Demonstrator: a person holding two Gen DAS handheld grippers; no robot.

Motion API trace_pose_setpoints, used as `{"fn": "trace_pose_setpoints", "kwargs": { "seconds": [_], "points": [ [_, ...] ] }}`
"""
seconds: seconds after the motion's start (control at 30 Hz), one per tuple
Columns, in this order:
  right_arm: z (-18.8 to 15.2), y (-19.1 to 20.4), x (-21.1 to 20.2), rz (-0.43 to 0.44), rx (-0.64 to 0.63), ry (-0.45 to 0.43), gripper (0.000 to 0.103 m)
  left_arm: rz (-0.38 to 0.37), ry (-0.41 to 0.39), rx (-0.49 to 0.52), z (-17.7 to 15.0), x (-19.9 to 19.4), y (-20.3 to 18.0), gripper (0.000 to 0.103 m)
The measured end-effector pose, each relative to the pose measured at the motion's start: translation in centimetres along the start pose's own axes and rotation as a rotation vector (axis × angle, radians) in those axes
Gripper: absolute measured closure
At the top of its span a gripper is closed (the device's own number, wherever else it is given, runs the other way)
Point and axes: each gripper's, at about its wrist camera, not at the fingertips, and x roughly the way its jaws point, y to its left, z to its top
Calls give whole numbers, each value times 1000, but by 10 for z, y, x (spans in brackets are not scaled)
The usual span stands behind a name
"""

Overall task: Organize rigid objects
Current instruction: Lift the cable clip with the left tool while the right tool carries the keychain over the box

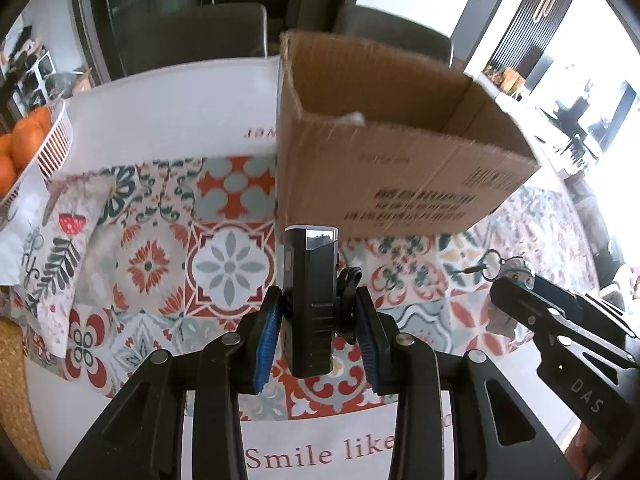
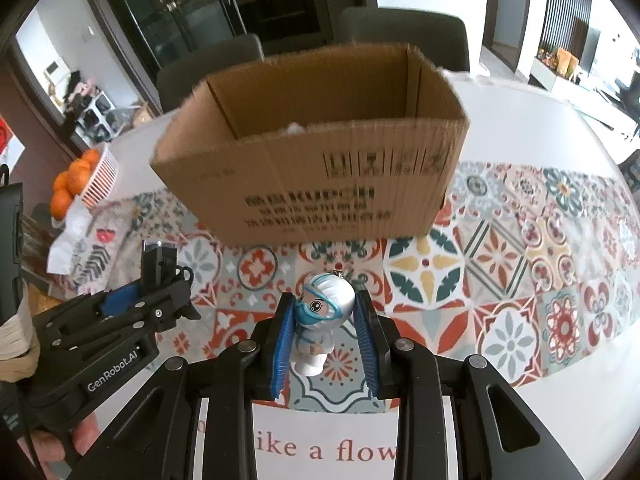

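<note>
Now the left gripper (image 1: 318, 320) is clamped on a black bike light (image 1: 310, 292), and the right gripper (image 2: 326, 328) on a small masked figurine (image 2: 322, 312); both are held above the patterned tablecloth (image 2: 500, 260), near the open cardboard box (image 2: 320, 176) beyond.

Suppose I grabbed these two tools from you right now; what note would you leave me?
Left tool: shut on the black device, held above the patterned mat.
Right tool: shut on the little masked figurine, its keyring on top.
The open cardboard box stands on the mat just ahead of both tools. Something pale shows inside; I cannot tell what.
Done: both items are picked up.
Left: probably carry each over the box rim and let go.
</note>
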Motion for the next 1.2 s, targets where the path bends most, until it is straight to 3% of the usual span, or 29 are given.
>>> {"fn": "trace_pose_setpoints", "kwargs": {
  "seconds": [0.7,1.2],
  "points": [
    [48,-1,-70,27,-55,-192,72,-47,-172,61,45,-59,-32,67],
    [87,5,-86,25,-99,-268,72,-60,-192,80,84,-67,-38,68]
  ]
}}
